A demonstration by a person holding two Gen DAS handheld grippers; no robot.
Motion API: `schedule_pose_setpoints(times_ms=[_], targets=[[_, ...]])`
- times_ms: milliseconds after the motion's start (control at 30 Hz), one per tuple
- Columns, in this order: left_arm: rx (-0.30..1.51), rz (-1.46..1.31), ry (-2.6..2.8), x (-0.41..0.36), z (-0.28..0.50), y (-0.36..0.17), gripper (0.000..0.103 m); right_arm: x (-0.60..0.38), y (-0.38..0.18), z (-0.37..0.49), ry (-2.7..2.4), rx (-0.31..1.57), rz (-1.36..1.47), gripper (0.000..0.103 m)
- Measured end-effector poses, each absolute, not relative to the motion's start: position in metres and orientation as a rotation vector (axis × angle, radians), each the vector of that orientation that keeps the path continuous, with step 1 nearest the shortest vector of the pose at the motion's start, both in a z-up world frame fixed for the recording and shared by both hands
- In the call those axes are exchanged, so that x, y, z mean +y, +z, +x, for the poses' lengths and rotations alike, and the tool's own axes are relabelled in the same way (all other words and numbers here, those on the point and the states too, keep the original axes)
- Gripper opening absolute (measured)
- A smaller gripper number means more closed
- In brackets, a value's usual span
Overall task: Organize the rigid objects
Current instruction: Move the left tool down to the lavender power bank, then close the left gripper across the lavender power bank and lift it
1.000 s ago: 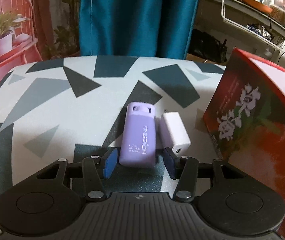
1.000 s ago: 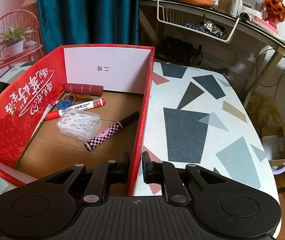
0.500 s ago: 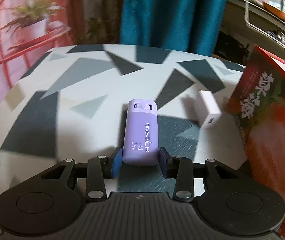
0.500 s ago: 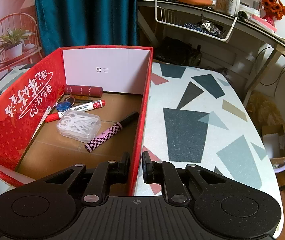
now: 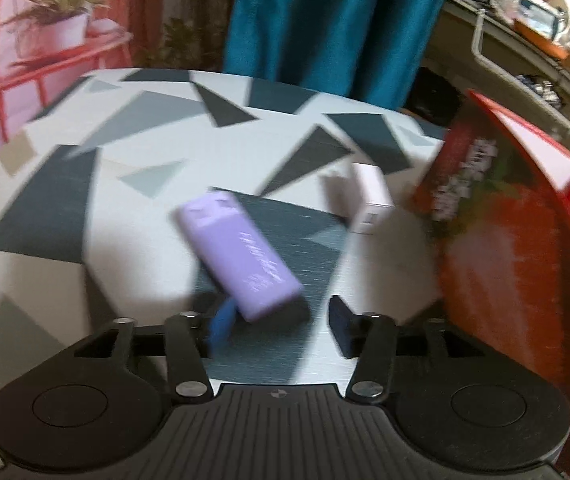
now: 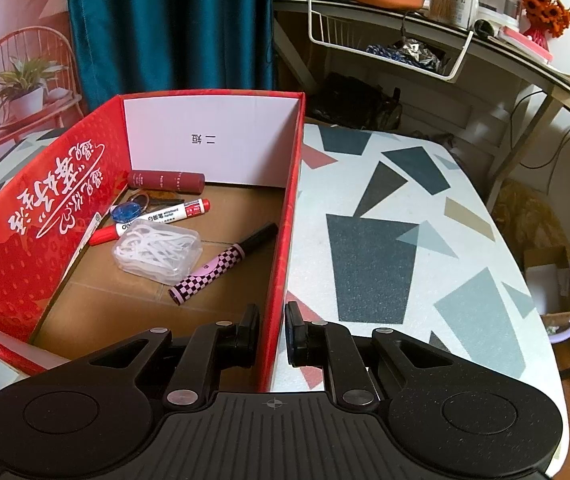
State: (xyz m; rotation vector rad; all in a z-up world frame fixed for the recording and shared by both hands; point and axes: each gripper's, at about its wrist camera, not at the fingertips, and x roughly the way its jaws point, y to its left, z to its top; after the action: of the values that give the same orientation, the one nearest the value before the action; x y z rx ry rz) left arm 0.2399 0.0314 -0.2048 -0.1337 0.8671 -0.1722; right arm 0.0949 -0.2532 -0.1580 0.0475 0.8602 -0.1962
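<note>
White tabletop point(image 6: 465, 240) with grey triangles, teal curtain point(image 6: 173, 28) behind.

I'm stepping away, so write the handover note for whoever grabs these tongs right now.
Left tongs: opening, the purple case lies skewed between the pads, no longer gripped, on the table.
Right tongs: shut on the near right wall of the red box, steadying it.
Done: red marker, floss pick case, checkered pen and maroon tube are in the box.
Left: purple case and white charger, both beside the box.
</note>
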Motion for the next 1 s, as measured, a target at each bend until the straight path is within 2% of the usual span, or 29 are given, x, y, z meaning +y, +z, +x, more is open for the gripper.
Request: schedule_pose_setpoints(times_ms=[67,167,233,267,467,633,1000], targets=[[0.844,-0.152,-0.228,0.022,0.238,-0.205,0.065,-0.253,-0.158,0.095,-0.196,0.861,0.049,0.013],[0.797,-0.106,-0.278,0.010,0.236,-0.205,0.076,-0.253,-0.157,0.095,-0.195,0.863,0.045,0.013],[0.768,-0.035,-0.282,0.005,0.233,-0.203,0.095,-0.253,-0.157,0.095,-0.194,0.864,0.042,0.013],[0.758,-0.013,-0.294,0.006,0.232,-0.202,0.098,-0.253,-0.157,0.095,-0.194,0.864,0.043,0.013],[0.696,0.136,-0.300,0.029,0.236,-0.200,0.099,-0.253,-0.158,0.095,-0.196,0.862,0.052,0.013],[0.705,0.100,-0.300,0.057,0.266,-0.205,0.099,-0.253,-0.158,0.095,-0.194,0.862,0.051,0.013],[0.721,0.209,-0.391,0.047,0.288,-0.225,0.100,-0.251,-0.157,0.097,-0.198,0.877,0.031,0.013]])
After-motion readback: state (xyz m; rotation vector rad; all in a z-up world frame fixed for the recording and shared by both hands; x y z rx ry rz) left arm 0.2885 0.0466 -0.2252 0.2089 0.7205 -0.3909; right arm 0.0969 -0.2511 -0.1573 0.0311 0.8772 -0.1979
